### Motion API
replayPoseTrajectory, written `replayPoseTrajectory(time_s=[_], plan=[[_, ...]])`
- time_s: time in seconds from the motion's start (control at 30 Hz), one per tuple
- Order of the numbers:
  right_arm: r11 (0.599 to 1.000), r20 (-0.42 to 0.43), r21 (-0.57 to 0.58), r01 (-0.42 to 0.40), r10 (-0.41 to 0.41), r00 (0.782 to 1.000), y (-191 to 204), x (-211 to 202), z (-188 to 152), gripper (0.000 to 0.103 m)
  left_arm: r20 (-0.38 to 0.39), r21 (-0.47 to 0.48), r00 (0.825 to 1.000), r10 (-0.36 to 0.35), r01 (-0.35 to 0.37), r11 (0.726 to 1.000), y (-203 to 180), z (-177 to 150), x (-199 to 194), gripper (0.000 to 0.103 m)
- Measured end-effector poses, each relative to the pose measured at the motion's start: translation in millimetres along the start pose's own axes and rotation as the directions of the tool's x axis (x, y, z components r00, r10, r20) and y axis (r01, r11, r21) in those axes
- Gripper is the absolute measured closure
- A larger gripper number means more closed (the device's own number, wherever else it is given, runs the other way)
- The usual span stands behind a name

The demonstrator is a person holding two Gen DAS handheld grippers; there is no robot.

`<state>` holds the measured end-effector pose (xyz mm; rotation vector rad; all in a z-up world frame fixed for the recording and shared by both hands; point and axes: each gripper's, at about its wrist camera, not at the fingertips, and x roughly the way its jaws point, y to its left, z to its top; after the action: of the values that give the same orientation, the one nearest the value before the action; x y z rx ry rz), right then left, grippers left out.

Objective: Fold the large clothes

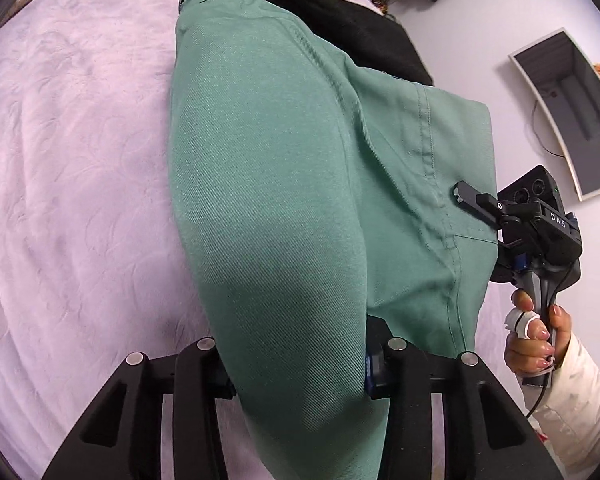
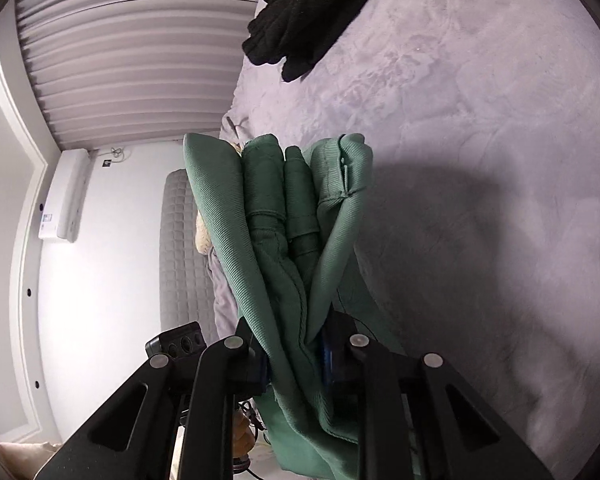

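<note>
Green trousers (image 1: 284, 184), a large twill garment, hang lifted above a pale lilac blanket (image 1: 68, 184) that covers a bed, held at one end by two hand-held grippers. Seen from the left wrist, the left gripper (image 1: 300, 376) is clamped on a thick bunch of the green cloth, its jaws drawn narrow around the fabric, and the garment's long axis runs away from the camera toward the top of the picture, where its far end lies against a black garment (image 1: 340, 20) on the bed. A stitched seam runs down the right-hand panel of the cloth. At that right edge the right gripper (image 1: 466, 196) bites into the fabric, its handle gripped by a person's hand (image 1: 536, 332) in a white sleeve (image 1: 580, 412). A framed panel (image 1: 568, 120) hangs on the wall behind. Seen from the right wrist, the right gripper (image 2: 296, 356) pinches several stacked folds of the green trousers (image 2: 276, 216), jaws close together on the layers; the folded edges stand up and away from the camera, fanning apart above the grip. The blanket (image 2: 480, 160) spreads to the right, in shadow beneath the cloth, the black garment (image 2: 300, 12) lies at the top, and part of the other device (image 2: 176, 344) shows low on the left.
</note>
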<state>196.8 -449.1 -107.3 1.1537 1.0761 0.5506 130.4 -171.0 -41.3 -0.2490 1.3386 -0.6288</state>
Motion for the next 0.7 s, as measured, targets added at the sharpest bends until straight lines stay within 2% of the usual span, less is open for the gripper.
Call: replayPoseTrajectory(time_s=[0.13,0.23,0.37,0.47,0.53,0.6,0.63,0.7], plan=[[1.0,-0.006,-0.01,0.006,-0.006,1.0,29,4,-40,0.083,-0.018,0.008,0.999,-0.032,0.033,0.999,14,-26,-35,0.059],[1.0,-0.023,0.002,0.007,-0.007,1.0,41,17,-75,0.083,-0.048,0.01,0.998,-0.029,0.03,1.0,33,-52,-62,0.059],[0.999,-0.041,0.052,-0.009,0.011,0.999,42,43,-134,0.083,-0.094,0.032,0.995,0.014,-0.011,0.999,59,-95,-92,0.059],[0.993,-0.049,0.121,-0.014,0.02,0.999,26,68,-176,0.083,-0.142,0.043,0.987,0.074,-0.069,0.997,83,-128,-95,0.056],[0.984,-0.07,0.174,0.042,-0.03,0.997,9,88,-196,0.082,-0.192,0.06,0.965,0.18,-0.172,0.983,99,-149,-81,0.05],[0.962,-0.114,0.205,0.18,-0.159,0.981,-9,107,-208,0.08,-0.249,0.069,0.934,0.257,-0.247,0.967,116,-165,-66,0.046],[0.948,-0.124,0.203,0.246,-0.224,0.967,-12,110,-211,0.079,-0.239,0.042,0.939,0.246,-0.243,0.969,122,-168,-69,0.045],[0.93,-0.113,0.173,0.324,-0.308,0.945,-6,107,-213,0.066,-0.2,0.003,0.958,0.207,-0.211,0.978,125,-167,-84,0.045]])
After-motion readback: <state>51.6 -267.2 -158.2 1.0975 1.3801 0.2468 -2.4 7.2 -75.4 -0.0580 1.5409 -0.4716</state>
